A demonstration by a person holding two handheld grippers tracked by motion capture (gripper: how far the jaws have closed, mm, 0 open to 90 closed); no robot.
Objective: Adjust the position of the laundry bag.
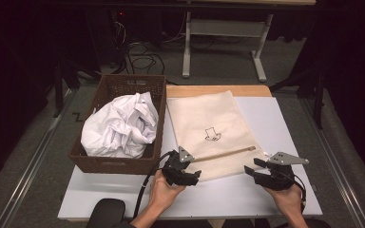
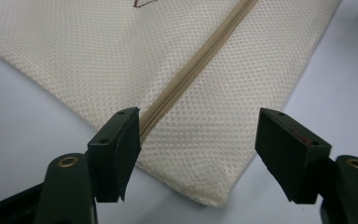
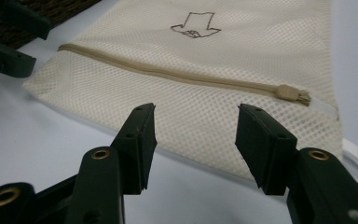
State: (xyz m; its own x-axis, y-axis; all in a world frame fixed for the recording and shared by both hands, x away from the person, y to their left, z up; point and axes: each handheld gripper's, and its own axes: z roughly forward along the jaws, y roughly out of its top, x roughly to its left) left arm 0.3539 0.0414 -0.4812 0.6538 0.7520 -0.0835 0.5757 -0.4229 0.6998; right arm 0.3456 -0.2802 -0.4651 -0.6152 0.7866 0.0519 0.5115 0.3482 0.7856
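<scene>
Two grippers work at a white table [image 1: 247,199] that carries, from largest to smallest, a brown woven basket [image 1: 104,164], a cream mesh bag [image 1: 204,118] and the bag's fittings. The basket stands at the table's left side, heaped with crumpled white cloth [image 1: 121,126], and its right wall lies just beside the bag's left edge. The mesh bag lies flat on the middle of the table, its near end toward the person, with a small dark line drawing [image 1: 213,135] printed near its centre. A tan zipper [image 1: 223,153] runs across the bag near that end, and its pull [image 3: 292,94] sits at the zipper's right end, seen in the right gripper view.

The left gripper [image 1: 190,175], held in the person's left hand [image 1: 164,190], is at the bag's near left corner. In the left gripper view its jaws stand apart on either side of that corner, with the left pad right at the end of the zipper and the right pad clear of the fabric, so nothing is pinched. The right gripper [image 1: 259,168], in the right hand [image 1: 289,199], sits off the bag's near right corner over bare table. Its jaws gape wide and hold nothing, with the bag's near edge lying just beyond their tips
</scene>
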